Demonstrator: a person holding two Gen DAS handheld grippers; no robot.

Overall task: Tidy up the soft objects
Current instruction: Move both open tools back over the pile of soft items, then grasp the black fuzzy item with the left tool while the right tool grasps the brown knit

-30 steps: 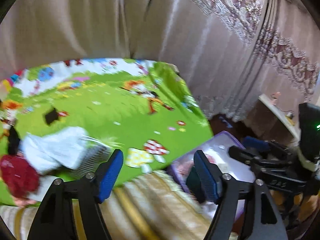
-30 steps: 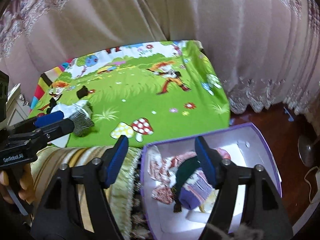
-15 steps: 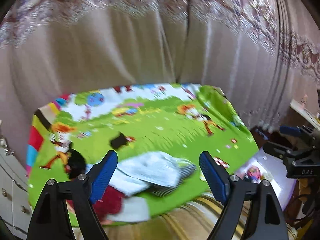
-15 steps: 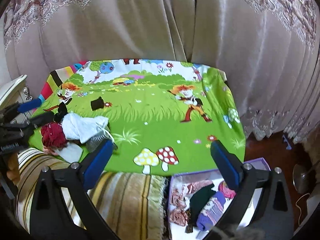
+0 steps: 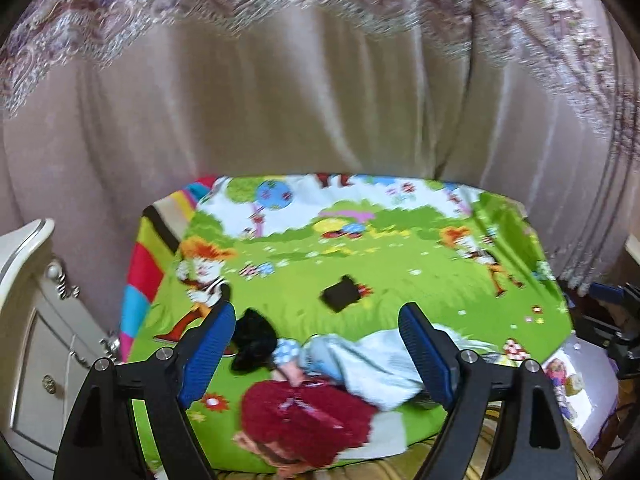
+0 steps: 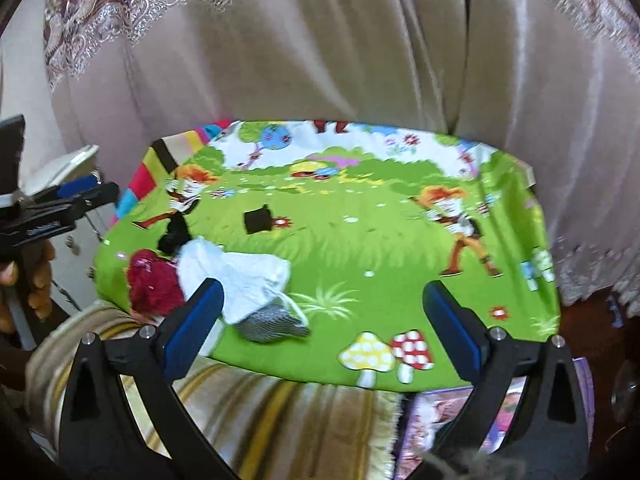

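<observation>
A pile of soft things lies at the near left of the green cartoon mat [image 5: 400, 280]. It holds a red fuzzy piece [image 5: 304, 420], a white cloth [image 5: 372, 364], a black piece [image 5: 254, 340] and a grey checked piece [image 6: 272, 326]. My left gripper [image 5: 316, 316] hangs open just above and before the pile, with nothing between its pads. My right gripper [image 6: 323, 286] stands wide open over the mat's near edge, to the right of the pile [image 6: 224, 276], and is empty. A purple box [image 6: 440, 420] with soft items sits low at the right.
A white drawer cabinet [image 5: 32, 320] stands left of the mat. Beige curtains [image 5: 320, 100] hang close behind it. A striped fringed blanket [image 6: 260, 412] covers the near edge. A hand [image 6: 36, 280] holds the left gripper [image 6: 76, 196] at the left of the right wrist view.
Both views have swung away from the purple box toward the mat. The pile has come to the middle of the left wrist view. Both pairs of jaws stand wider than a second ago.
</observation>
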